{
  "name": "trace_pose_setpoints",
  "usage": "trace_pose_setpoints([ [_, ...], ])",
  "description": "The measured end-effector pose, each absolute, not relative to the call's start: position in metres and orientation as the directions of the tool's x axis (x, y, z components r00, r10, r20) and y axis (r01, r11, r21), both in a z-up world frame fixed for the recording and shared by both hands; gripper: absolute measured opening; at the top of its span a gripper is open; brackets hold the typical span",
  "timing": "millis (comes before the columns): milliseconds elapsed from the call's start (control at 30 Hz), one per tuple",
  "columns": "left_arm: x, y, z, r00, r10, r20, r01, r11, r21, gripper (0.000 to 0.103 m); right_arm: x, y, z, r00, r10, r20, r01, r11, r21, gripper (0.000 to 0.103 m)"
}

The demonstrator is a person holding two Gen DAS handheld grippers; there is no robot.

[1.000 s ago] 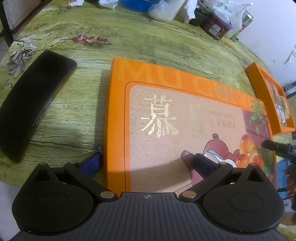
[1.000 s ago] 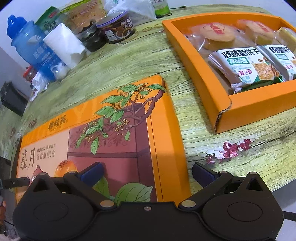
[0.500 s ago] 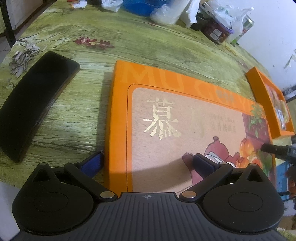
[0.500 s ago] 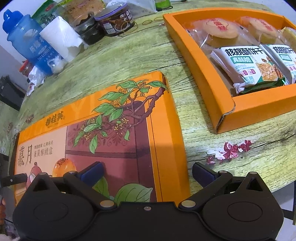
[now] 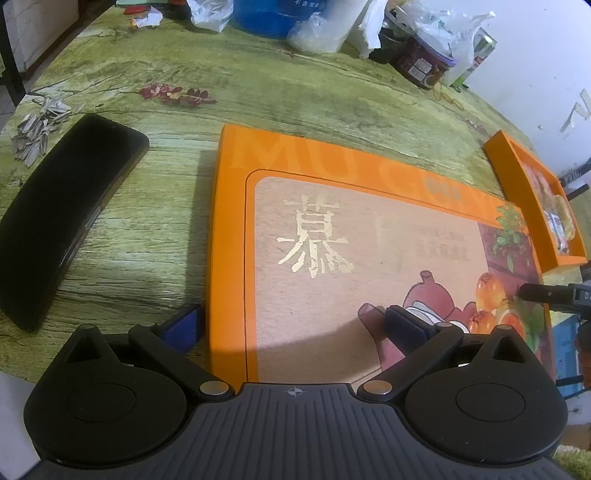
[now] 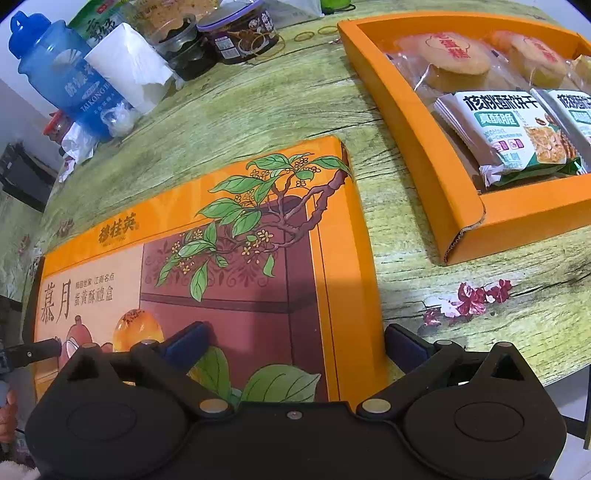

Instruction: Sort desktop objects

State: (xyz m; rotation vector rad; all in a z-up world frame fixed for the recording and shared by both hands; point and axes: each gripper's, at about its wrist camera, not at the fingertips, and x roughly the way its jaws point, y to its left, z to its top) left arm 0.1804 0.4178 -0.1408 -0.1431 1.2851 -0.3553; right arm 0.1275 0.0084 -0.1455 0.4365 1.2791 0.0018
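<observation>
Green wood-grain table [image 5: 280,92], white wall [image 5: 535,55]

one orange box lid [image 5: 369,258], one open orange tray [image 6: 424,140], two visible biscuit packets [image 6: 509,133], one blue bottle [image 6: 62,77], one black case [image 5: 62,221].

Box lid [image 5: 369,266] lies flat on the tabletop [image 5: 258,92], right in front of me. My left gripper [image 5: 293,325] straddles its left near corner, my right gripper [image 6: 295,341] its right near corner. Phone [image 5: 62,218] lies left of the lid, seed shells [image 5: 37,125] behind the phone. Open box [image 6: 436,147] sits right of the lid, apart from it, snack packets [image 6: 506,129] inside. Bottle [image 6: 70,81], tissue roll [image 6: 129,70] and jars [image 6: 236,33] stand along the far edge.
</observation>
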Motion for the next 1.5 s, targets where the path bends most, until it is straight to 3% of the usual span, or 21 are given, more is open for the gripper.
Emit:
trace_pose_setpoints([
  [1500,0.181,0.426,-0.11,0.322,-0.335,-0.886,0.155,0.941,-0.3,0.102,0.141,0.02,-0.113,0.319,0.223,-0.921,0.234,0.923,0.305,0.102],
])
